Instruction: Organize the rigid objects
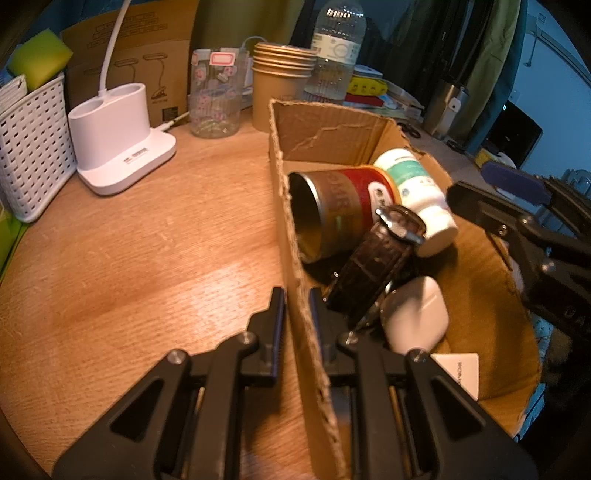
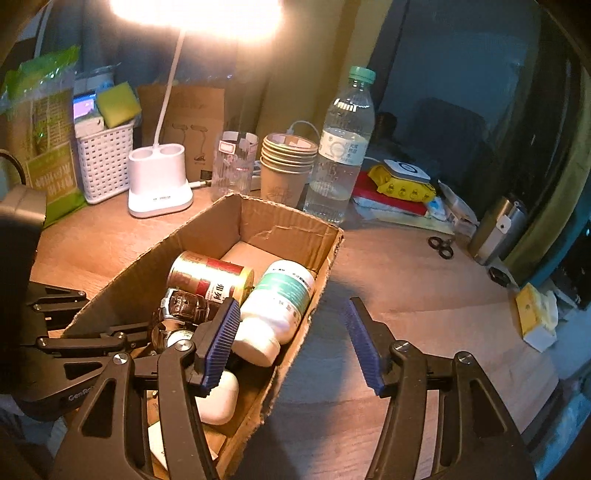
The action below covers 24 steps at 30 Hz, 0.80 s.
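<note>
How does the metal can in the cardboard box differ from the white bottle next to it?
The metal can is gold and red; the white bottle is white plastic with a green label. The can's end that faces the left wrist camera is open and hollow, while the bottle has a white cap on. The can lies nearer the box wall that the left hand-held gripper clamps; the bottle lies nearer the opposite wall. Both lie on their sides, side by side, in the cardboard box.

At lower right of the left wrist view, a white card (image 1: pixel 460 373) is cut short by the box (image 1: pixel 317 354) wall. The watch (image 1: pixel 373 273) strap hides the box floor beneath. In the right wrist view, glare swallows the lamp (image 2: pixel 195 14) head at top.
</note>
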Each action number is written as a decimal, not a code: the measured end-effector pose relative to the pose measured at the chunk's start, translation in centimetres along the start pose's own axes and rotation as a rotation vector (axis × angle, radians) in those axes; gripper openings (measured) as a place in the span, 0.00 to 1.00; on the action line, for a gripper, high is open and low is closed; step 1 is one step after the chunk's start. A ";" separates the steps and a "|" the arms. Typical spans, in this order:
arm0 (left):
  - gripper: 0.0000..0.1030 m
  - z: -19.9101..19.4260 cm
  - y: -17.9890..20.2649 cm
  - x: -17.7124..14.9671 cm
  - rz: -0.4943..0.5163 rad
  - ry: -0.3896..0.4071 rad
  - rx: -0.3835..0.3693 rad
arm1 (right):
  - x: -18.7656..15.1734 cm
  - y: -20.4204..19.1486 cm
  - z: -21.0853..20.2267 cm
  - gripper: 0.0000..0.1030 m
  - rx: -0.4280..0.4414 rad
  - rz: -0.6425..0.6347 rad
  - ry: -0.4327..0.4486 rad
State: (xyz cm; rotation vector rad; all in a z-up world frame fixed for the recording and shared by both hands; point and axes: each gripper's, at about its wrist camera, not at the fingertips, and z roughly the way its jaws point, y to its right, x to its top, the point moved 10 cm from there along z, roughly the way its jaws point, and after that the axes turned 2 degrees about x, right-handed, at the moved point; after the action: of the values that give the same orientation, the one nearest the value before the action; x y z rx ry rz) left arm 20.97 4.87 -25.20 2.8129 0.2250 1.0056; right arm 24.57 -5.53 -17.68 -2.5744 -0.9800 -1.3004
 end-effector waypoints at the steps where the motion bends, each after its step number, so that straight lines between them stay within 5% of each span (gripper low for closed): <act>1: 0.14 0.0 0.0 0.0 0.000 0.000 0.001 | -0.1 0.1 -0.1 0.61 0.002 0.010 -0.001; 17: 0.14 -1.0 0.2 0.0 0.021 0.022 0.022 | -0.8 2.4 -3.2 0.61 -0.012 0.107 0.024; 24: 0.15 -3.2 0.9 0.9 0.063 0.104 0.060 | -0.3 3.3 -4.7 0.61 -0.017 0.126 0.053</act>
State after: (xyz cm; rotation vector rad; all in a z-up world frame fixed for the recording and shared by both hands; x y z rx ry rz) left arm 19.68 4.41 -21.99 2.8405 0.1814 1.1798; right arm 23.14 -9.93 -14.33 -2.5536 -0.7879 -1.3415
